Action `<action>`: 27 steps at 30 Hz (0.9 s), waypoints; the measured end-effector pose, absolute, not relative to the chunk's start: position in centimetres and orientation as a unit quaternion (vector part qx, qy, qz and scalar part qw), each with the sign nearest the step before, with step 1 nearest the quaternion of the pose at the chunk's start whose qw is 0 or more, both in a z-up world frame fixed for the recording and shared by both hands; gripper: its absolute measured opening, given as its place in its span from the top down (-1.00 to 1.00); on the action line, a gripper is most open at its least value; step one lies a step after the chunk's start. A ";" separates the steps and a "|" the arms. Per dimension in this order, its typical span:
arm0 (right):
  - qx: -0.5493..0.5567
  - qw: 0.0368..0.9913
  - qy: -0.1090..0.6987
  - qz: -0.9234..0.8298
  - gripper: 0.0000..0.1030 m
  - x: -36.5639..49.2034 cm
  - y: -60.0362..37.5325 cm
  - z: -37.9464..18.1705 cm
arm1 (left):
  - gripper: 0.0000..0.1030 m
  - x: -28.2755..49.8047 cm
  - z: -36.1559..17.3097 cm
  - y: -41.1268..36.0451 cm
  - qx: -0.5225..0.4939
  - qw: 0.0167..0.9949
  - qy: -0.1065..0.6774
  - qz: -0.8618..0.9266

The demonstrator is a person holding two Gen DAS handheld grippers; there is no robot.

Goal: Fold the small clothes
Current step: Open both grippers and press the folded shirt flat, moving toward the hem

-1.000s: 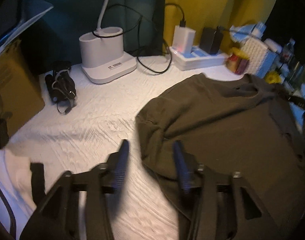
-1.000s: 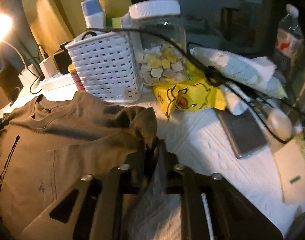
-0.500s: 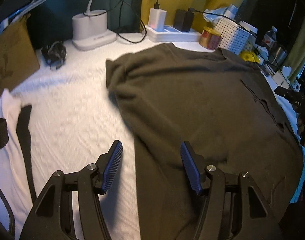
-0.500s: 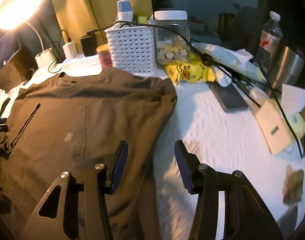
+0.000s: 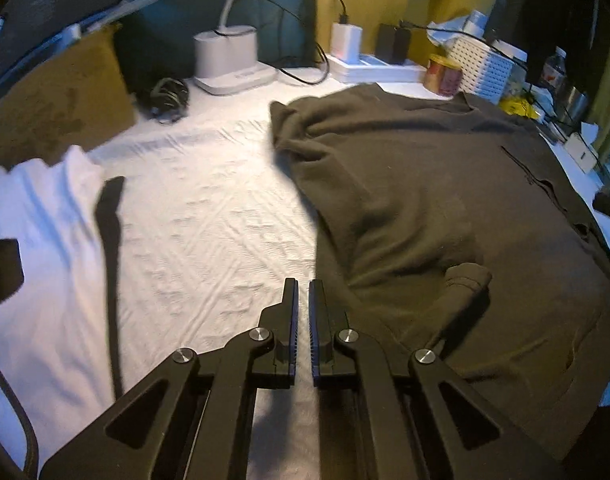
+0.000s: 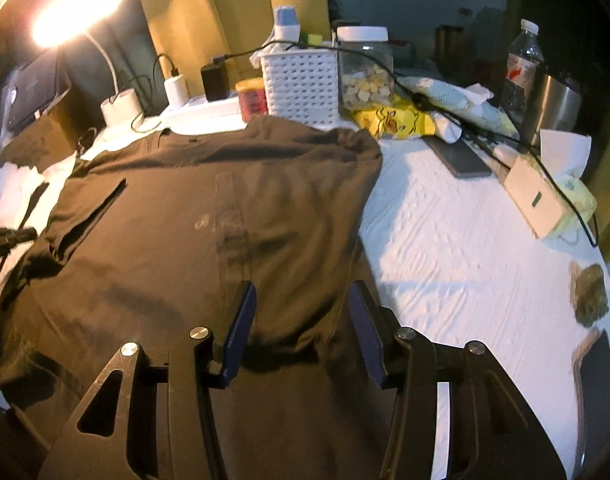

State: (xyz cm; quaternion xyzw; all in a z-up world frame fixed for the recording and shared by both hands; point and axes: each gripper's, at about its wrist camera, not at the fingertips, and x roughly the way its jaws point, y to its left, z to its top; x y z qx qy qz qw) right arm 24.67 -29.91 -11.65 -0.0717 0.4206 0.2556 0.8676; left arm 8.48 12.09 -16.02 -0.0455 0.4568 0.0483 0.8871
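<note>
A dark olive T-shirt [image 5: 445, 208] lies spread on the white textured table cover, its sleeves folded inward; it also shows in the right wrist view [image 6: 193, 216]. My left gripper [image 5: 302, 292] is shut and empty, over the bare cover just left of the shirt's left edge. My right gripper [image 6: 301, 300] is open and empty, its fingers above the shirt's lower right part near its right edge. A small fold of cloth [image 5: 465, 280] sticks up on the shirt near the left gripper.
A white garment with a black strap [image 5: 109, 216] lies at the left. At the back stand a lamp base [image 5: 229, 60], chargers, a white basket [image 6: 301, 84], a jar [image 6: 365, 68], a yellow bag [image 6: 393, 120], a bottle [image 6: 521, 64] and a phone [image 6: 457, 156].
The right gripper let go of the shirt's sleeve and both pulled back toward the near edge. The left gripper, open before, has now shut on nothing beside the shirt.
</note>
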 end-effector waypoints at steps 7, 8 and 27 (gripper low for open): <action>-0.073 0.864 0.420 0.267 0.00 23.4 -28.7 -11.7 | 0.34 8.3 -14.8 8.2 -0.048 0.904 0.423 -0.022; -0.072 0.863 0.420 0.270 0.00 23.2 -28.4 -11.7 | 0.28 8.6 -14.9 7.6 -0.051 0.904 0.422 -0.035; -0.052 0.831 0.460 0.309 0.00 21.4 -27.3 -14.6 | 0.26 8.8 -16.6 2.1 -0.060 0.875 0.459 -0.143</action>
